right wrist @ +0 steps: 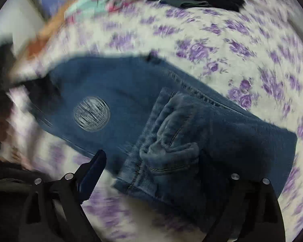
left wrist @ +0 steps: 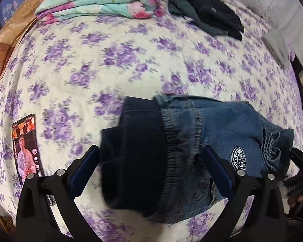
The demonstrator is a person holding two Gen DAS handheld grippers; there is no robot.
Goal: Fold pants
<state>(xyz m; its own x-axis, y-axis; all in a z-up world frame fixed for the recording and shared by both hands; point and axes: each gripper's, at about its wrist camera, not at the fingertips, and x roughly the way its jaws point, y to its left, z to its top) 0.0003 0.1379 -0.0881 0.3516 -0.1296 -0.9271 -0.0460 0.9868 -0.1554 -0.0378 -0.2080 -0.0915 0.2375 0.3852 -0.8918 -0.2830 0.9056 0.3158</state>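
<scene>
Folded blue denim pants (left wrist: 216, 129) with a dark ribbed waistband (left wrist: 135, 161) and a round white logo patch (left wrist: 238, 158) lie on the purple-flowered bed sheet (left wrist: 103, 64). My left gripper (left wrist: 151, 157) is open, its jaws straddling the waistband end. In the blurred right wrist view the same pants (right wrist: 131, 92) lie folded, with the leg cuffs (right wrist: 171, 133) on top. My right gripper (right wrist: 163, 161) is open over the cuff end; its right finger is partly hidden in dark fabric.
A phone (left wrist: 27, 147) with a lit screen lies on the sheet at left. A folded floral quilt (left wrist: 111, 0) and a pile of dark clothes (left wrist: 208, 12) sit at the far end. A brown pillow (left wrist: 10, 40) is at far left.
</scene>
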